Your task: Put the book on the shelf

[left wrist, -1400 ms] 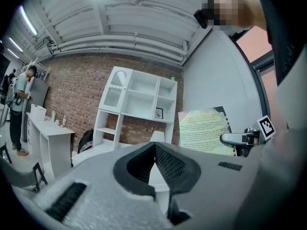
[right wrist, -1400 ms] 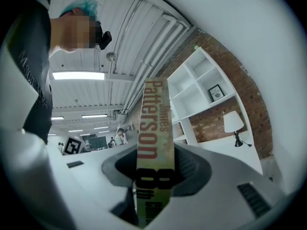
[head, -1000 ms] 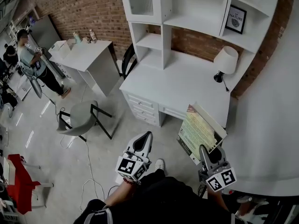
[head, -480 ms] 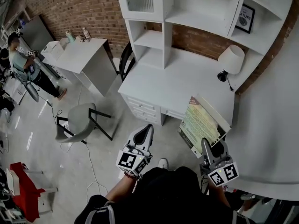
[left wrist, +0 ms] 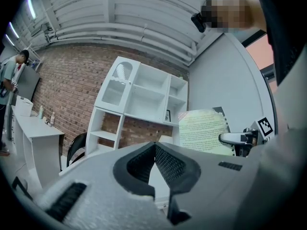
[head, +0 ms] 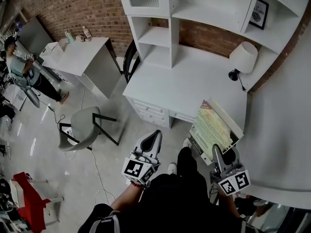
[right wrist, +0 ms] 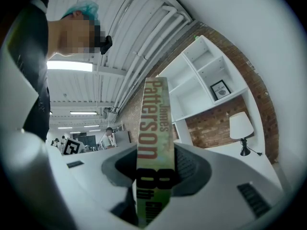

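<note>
1. Plainly pinching the book [right wrist: 154,143] in the right gripper view: right gripper [right wrist: 156,176], pads tight on either side of the upright spine at frame centre; "James Patterson" lettering legible only here.
2. Shown by the head view instead as a pale green cover, tilted, at lower right, low edge in those jaws, overlapping the front right corner of the white desk [head: 194,89].
3. Pressed together on nothing in the left gripper view: left gripper [left wrist: 155,150], ribbed pads touching at the tips; from the head view, only its back, at lower centre over the floor [head: 43,144].
4. Also caught in the left gripper view, at centre right: the book's cover with the other gripper just beside it.
5. Above the desk, along the top of the head view: white shelf unit [head: 204,6], framed picture [head: 260,13] in an upper right compartment.
6. Between the book and those right-hand compartments: lamp [head: 241,59] with a white shade, on the desk's right end.
7. Left of the desk: black chair [head: 129,62], white side table [head: 85,57], grey chair [head: 82,125], and a person [head: 22,67] at the far left edge.
</note>
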Demonstrator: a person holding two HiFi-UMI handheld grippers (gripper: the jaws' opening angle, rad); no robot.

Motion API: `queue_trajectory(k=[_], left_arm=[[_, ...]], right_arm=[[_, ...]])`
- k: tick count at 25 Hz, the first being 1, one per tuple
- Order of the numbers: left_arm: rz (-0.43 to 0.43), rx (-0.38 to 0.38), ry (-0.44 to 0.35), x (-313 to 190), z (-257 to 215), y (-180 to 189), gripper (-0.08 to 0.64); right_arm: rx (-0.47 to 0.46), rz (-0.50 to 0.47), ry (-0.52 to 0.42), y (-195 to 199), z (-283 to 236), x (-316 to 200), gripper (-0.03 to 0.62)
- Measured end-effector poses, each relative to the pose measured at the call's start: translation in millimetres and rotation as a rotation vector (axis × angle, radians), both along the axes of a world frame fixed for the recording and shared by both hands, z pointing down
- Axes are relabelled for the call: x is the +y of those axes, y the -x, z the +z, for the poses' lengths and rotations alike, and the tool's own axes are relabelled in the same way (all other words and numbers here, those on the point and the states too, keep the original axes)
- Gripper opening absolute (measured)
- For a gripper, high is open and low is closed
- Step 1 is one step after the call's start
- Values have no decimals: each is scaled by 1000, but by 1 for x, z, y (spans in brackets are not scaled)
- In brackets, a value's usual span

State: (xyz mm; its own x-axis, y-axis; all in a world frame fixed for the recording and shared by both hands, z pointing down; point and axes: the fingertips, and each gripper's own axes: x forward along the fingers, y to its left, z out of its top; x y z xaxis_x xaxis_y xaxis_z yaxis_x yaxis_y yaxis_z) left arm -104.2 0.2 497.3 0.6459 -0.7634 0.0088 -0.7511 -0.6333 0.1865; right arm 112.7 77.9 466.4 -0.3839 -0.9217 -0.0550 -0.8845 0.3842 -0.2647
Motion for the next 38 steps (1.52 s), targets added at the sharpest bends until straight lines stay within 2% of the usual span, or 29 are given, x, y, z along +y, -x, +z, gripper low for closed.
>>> queue_trajectory(k=[9,17,23,30,38], left_arm=[[-42,-22,-7,-11,-11,8,18],[-8,-21,-24,-30,-3,-4,18],[9,-21,-18,-71,-13,-30,18],[32,-54,-52,-140,-18,-59,18],[22,-83,-84,-212,-33,-82,18]], right_arm=[[-10,-34,-7,6,0,-21,163],[-11,-41,-4,3,4,-42,163],[-12,-28,-9,-18,5,-80,163],[-11,-28,-33,-45,-1,-147,163],[-11,-70,-64,-64,-11,-221,163]])
